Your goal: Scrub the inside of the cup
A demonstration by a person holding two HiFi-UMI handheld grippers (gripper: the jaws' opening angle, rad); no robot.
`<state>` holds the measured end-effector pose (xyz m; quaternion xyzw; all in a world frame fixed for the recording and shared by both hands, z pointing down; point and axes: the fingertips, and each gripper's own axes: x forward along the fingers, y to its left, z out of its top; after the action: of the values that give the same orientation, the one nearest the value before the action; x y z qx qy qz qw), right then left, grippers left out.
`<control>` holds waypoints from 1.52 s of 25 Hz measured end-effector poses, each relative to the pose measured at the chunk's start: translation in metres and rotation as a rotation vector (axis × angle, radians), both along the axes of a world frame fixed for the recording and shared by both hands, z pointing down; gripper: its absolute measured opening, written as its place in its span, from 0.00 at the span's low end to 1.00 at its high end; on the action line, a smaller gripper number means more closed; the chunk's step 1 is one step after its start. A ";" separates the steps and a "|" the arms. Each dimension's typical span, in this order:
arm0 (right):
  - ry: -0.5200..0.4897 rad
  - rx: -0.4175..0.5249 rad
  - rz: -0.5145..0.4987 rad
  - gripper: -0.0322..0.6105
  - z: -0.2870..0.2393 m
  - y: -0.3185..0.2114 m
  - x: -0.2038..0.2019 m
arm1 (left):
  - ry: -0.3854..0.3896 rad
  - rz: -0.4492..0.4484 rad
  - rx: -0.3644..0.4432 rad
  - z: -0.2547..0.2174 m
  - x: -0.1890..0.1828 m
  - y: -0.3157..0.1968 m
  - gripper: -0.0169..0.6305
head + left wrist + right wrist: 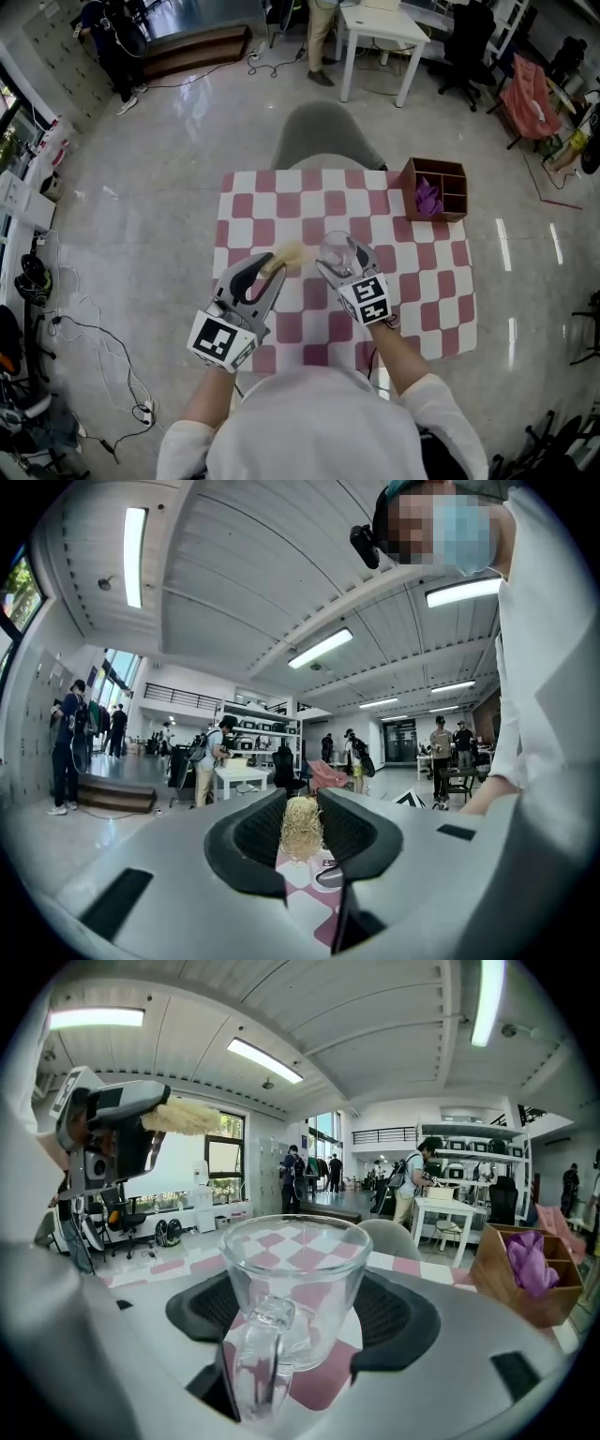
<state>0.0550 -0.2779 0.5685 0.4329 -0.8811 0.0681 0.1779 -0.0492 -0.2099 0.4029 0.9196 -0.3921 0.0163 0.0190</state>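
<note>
Two grippers are in use. The left gripper (300, 799) has its jaws nearly closed, clamping a straw-coloured fibrous scrubber (301, 832) whose tuft projects past the jaw tips. The right gripper (302, 1290) has its jaws spread to cup width and pressed on both sides of a clear glass cup (295, 1255), with the handle facing the gripper camera. In the head view the scrubber sits near the cup's left side, outside it. Below both lies a pink-and-white checkered tablecloth (427, 291). A brown compartment box (454, 178) on the far right corner contains purple material (427, 197). A grey chair (323, 136) stands beyond the table.
</note>
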 end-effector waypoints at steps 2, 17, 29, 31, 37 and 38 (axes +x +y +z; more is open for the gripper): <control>0.000 0.000 0.012 0.66 0.008 -0.003 0.004 | -0.005 -0.009 -0.003 0.002 0.000 -0.002 0.20; -0.026 -0.024 0.045 0.66 0.043 -0.006 0.012 | -0.011 -0.020 -0.027 0.007 0.002 0.000 0.20; -0.020 -0.044 0.050 0.66 0.058 -0.001 0.015 | -0.013 -0.015 -0.031 0.007 0.003 0.005 0.20; -0.023 -0.041 0.046 0.66 0.058 -0.001 0.014 | -0.013 -0.014 -0.031 0.007 0.004 0.005 0.20; -0.025 -0.063 0.016 0.66 0.063 0.004 0.011 | -0.015 -0.005 -0.030 0.008 0.007 0.007 0.20; -0.025 -0.071 0.017 0.66 0.064 0.004 0.012 | -0.015 -0.006 -0.030 0.008 0.006 0.007 0.20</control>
<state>0.0669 -0.2736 0.6324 0.4331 -0.8765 0.1064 0.1815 -0.0429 -0.2032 0.4109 0.9179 -0.3945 0.0291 0.0300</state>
